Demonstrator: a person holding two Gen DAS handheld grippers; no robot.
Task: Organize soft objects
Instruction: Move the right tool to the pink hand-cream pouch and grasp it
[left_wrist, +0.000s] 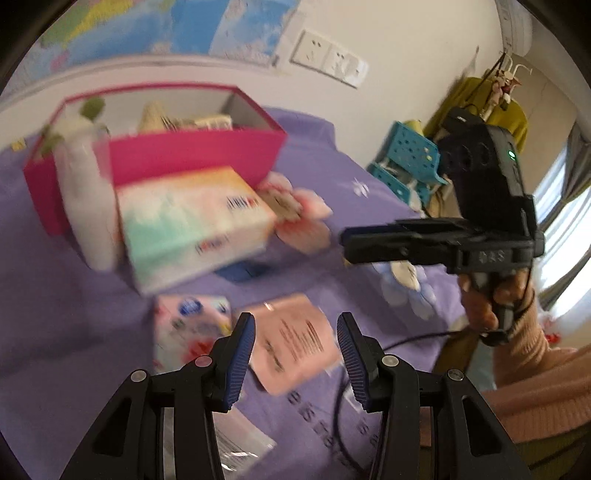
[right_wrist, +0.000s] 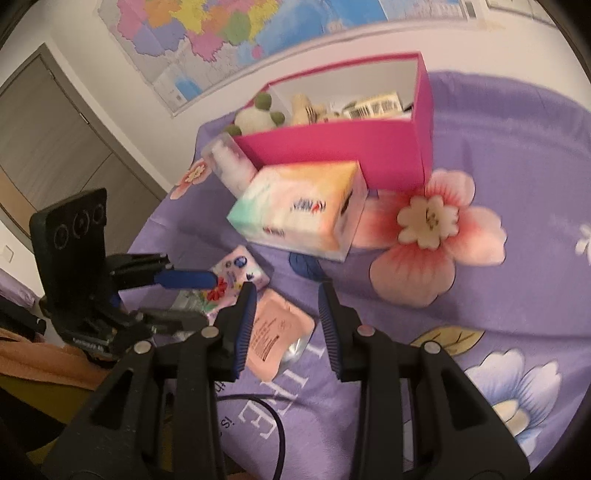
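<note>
Partly done — some soft items boxed, several loose on the bed.

The open pink cardboard box (right_wrist: 343, 147), well ahead of both tools, already holds a white-and-green plush toy (right_wrist: 255, 116), a cream plush (right_wrist: 304, 109) and what may be a barcoded pack, though blur leaves that uncertain. Outside it remain the large pastel tissue pack (right_wrist: 299, 210) leaning at the box front, a white soft pack (right_wrist: 231, 166) beside it, the small floral tissue packet (right_wrist: 236, 284) and the flat pink sachet (right_wrist: 275, 332) just ahead of the fingertips. Left gripper (left_wrist: 295, 354) and right gripper (right_wrist: 286, 321) both stand with jaws apart, holding nothing — four items apparently left.
</note>
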